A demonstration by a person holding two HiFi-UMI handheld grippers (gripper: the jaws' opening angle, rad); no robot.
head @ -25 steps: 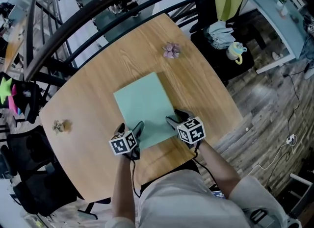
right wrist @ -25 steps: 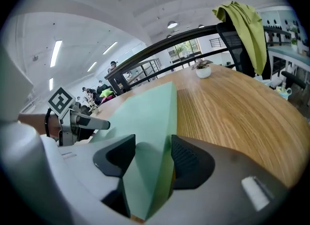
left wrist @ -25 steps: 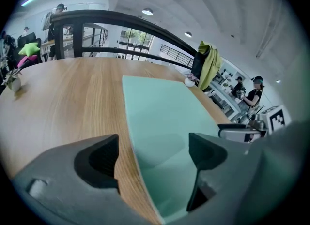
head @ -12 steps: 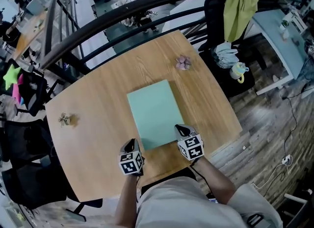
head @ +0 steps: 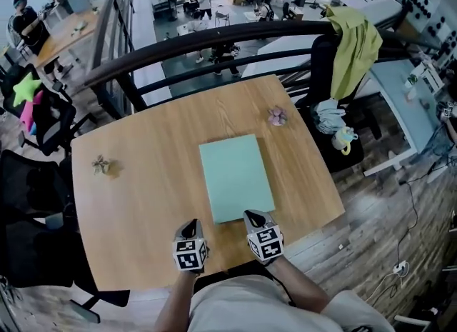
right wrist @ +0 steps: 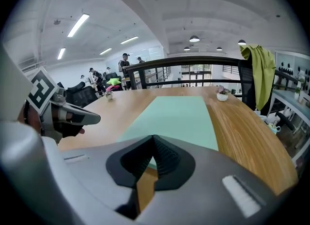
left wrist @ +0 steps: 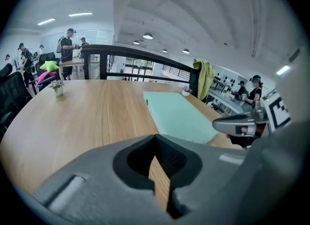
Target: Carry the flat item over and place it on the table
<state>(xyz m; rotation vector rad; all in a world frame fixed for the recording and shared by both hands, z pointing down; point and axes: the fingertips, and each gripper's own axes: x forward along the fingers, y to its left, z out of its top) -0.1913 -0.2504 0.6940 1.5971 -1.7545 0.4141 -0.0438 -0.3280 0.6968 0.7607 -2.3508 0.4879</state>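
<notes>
The green flat item point(head: 235, 177) lies flat on the tabletop point(head: 143, 180), toward the near edge and a little right of the middle, so the placing looks done. What seems left is to get clear of it. Both grippers should pull straight back over the near edge and stay lifted, so that neither one catches the item's near edge and skews it.

The left gripper point(head: 189, 225) has just been closing its jaws, which now meet with nothing between them. The right gripper point(head: 255, 216) hangs just beside the item's near edge, its jaws also together and empty.

Count: one flat item, one tabletop and two grippers. There are also two small plants, one point(head: 101, 166) by the left edge and one point(head: 277, 116) near the far right corner.
</notes>
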